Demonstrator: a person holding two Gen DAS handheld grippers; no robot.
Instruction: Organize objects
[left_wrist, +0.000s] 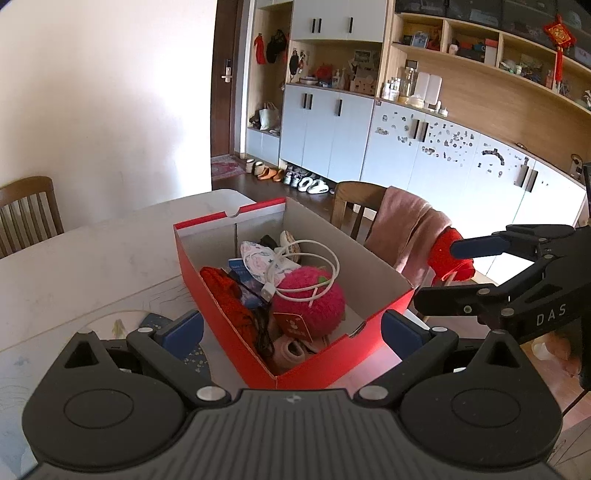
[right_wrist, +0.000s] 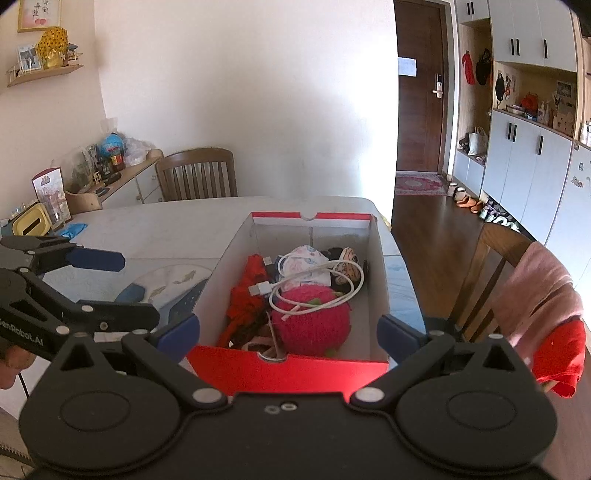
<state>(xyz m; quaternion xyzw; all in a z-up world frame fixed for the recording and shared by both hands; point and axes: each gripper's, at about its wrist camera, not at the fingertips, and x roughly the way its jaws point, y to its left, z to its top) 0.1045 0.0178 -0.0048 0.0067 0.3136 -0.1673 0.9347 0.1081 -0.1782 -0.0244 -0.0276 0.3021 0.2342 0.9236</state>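
Red shoebox (right_wrist: 291, 365), centre frame on the desk (left_wrist: 92, 254): holds pink knitted ball (right_wrist: 314, 321), white cable (right_wrist: 314, 284), red cloth (right_wrist: 245, 295). Left hand-held gripper (left_wrist: 291, 328) and right hand-held gripper (right_wrist: 288, 328) both spread wide, empty, flanking the box, likely poised to shift it.

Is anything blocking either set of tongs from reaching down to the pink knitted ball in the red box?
Only partly. The box is open-topped, so nothing covers it, but the white cable is coiled across the top of the pink knitted ball. Both the right tongs and left tongs are open and empty.
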